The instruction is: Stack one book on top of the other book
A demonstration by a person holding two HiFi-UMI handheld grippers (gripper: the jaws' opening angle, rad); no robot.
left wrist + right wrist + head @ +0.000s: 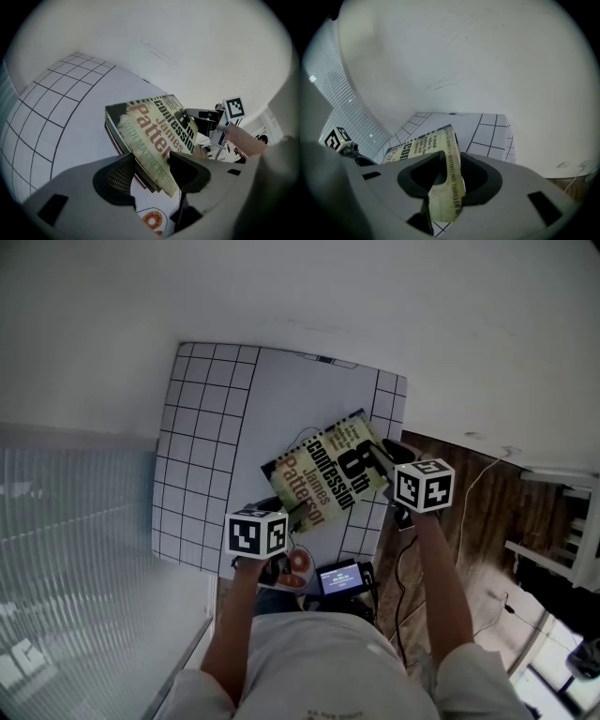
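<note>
A green-covered paperback book (328, 479) is held tilted over the gridded white table mat (216, 427), one gripper on each end. My left gripper (289, 516) is shut on its near left corner, and in the left gripper view the book (150, 126) runs between the jaws of that gripper (150, 171). My right gripper (384, 457) is shut on the far right corner. In the right gripper view the book's corner (445, 154) stands between the jaws of that gripper (450, 173). A second, white book with a doughnut picture (298, 563) (152, 219) lies under my left gripper at the table's near edge.
A small device with a lit screen (339, 577) sits by the person's chest. Cables (469, 493) trail over the wooden floor to the right of the table. A ribbed white panel (75, 521) stands at the left. A white wall lies beyond the mat.
</note>
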